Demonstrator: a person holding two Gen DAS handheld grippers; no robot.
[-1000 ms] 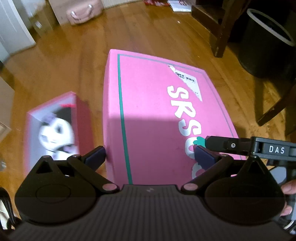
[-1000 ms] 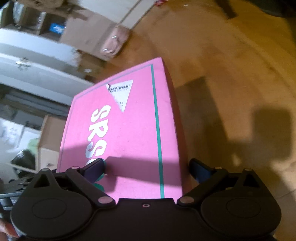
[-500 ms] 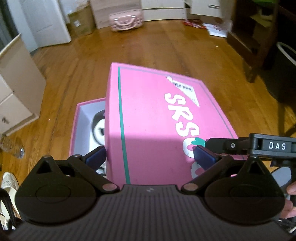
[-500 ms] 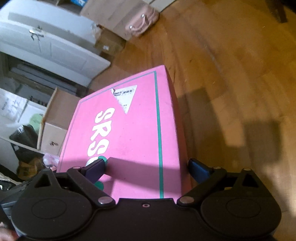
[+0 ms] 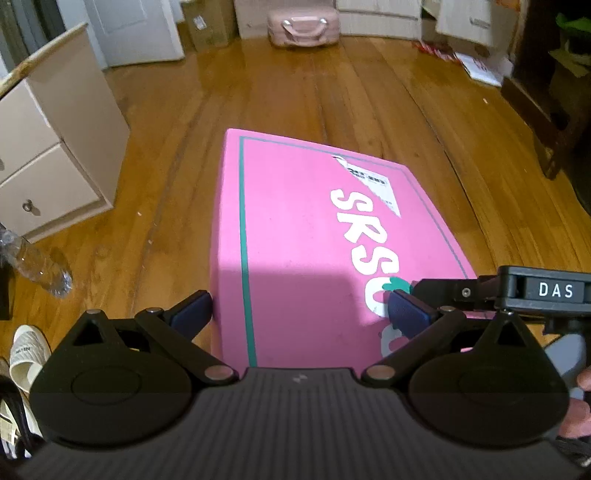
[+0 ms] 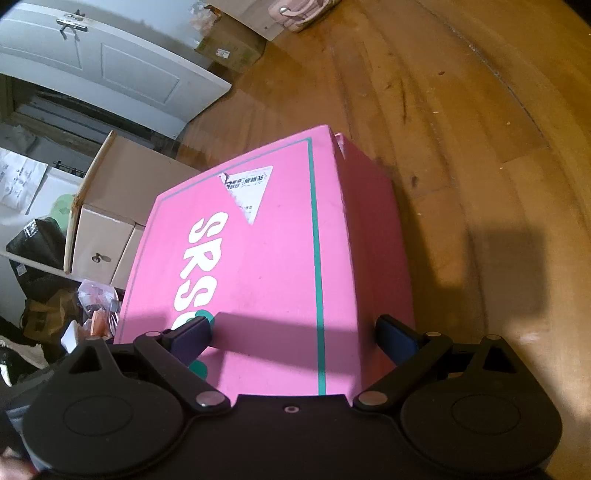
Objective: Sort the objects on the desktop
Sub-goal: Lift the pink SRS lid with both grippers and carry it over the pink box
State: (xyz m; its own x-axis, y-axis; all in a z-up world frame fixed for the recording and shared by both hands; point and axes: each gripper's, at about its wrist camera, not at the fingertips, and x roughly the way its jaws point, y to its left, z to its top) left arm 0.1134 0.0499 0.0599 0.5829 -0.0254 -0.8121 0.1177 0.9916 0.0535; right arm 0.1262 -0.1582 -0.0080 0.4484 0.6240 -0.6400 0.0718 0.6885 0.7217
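Observation:
A pink lid with white letters and a green line lies flat over a pink box, whose side wall shows under the lid's right edge. My left gripper is open across the lid's near left corner. Its left finger is against the lid's side and the other rests over the top. My right gripper is open across the near right corner, one fingertip over the top and one beside the box wall. Its black finger reaches in from the right in the left wrist view. The box's contents are hidden.
The box stands on a wooden floor. A beige drawer unit, a plastic bottle and a sandal are to the left. A pink case and cardboard boxes lie far back; dark furniture stands right.
The lid has travelled left over the open pink box with the plush toy and now covers it; the toy is out of sight. Both grippers kept their spread.

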